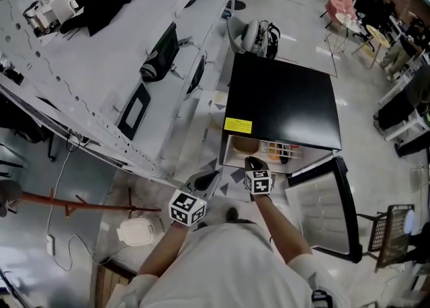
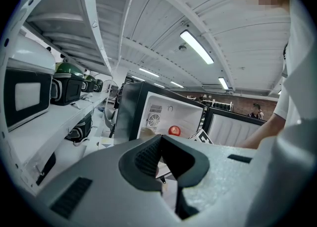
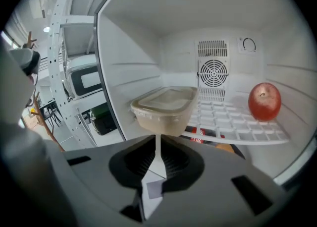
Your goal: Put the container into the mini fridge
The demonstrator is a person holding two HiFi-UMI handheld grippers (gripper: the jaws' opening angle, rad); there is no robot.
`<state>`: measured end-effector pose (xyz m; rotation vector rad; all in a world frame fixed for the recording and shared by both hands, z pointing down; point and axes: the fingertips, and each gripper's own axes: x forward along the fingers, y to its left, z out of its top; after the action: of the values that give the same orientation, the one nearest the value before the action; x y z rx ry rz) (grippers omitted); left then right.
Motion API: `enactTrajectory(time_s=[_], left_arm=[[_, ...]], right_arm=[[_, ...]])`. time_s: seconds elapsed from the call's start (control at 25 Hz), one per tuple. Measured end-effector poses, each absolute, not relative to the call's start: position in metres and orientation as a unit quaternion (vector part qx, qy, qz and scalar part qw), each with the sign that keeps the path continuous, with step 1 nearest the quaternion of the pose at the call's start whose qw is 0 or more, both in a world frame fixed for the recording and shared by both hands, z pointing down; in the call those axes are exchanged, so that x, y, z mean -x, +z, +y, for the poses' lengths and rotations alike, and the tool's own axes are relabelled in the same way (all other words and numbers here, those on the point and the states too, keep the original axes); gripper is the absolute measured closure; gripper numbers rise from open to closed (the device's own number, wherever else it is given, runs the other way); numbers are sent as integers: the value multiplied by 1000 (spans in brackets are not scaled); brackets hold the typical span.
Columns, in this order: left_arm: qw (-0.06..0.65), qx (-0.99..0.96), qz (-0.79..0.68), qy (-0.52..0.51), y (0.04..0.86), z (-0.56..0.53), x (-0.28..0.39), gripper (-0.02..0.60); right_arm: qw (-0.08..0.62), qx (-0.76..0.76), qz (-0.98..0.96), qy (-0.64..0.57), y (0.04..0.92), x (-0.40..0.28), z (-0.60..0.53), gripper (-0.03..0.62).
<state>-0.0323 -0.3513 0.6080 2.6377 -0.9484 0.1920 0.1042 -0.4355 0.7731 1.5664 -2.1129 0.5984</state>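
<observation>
Am seeing container [image 3: 166,109] sitting upright, lid up, long axis running straight away from right gripper [image 3: 158,139] jaws, just beyond tips, on mini fridge [image 3: 129,37] wire shelf [image 3: 237,127]. Right jaws pressed almost together, pinching nothing, pointing slightly down. Left gripper [image 2: 161,139] jaws pressed together, empty, pointing roughly level outside fridge.

White shelving [image 1: 87,51] left, glossy grey floor [image 1: 295,24] (chairs [image 1: 336,5] far right), strip lights [image 2: 196,46].

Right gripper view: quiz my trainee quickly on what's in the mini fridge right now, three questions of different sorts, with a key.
1. True or false: the container lies right of the red item.
2. The red item is: A) cup B) apple C) ball.
3. Head view: is the fridge door open or shut?
Key: 1 false; 2 B; 3 open.
</observation>
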Motion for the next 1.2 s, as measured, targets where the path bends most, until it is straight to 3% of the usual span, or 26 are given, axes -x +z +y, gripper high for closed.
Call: enactTrajectory(time_s=[0.08, 0.24, 0.44, 0.8, 1.2], left_arm=[[165, -927, -331, 68, 608, -350, 31, 577], [164, -928, -328, 66, 606, -348, 31, 577], [164, -929, -324, 66, 608, -344, 34, 577], [165, -937, -299, 68, 607, -330, 38, 577], [168, -952, -245, 70, 614, -303, 42, 577]], right_arm=[[209, -574, -766, 199, 765, -105, -436, 545], [192, -570, -776, 189, 757, -101, -439, 411], [187, -563, -783, 187, 753, -97, -435, 334], [169, -582, -779, 162, 720, -94, -408, 340], [138, -615, -767, 122, 657, -89, -348, 393]])
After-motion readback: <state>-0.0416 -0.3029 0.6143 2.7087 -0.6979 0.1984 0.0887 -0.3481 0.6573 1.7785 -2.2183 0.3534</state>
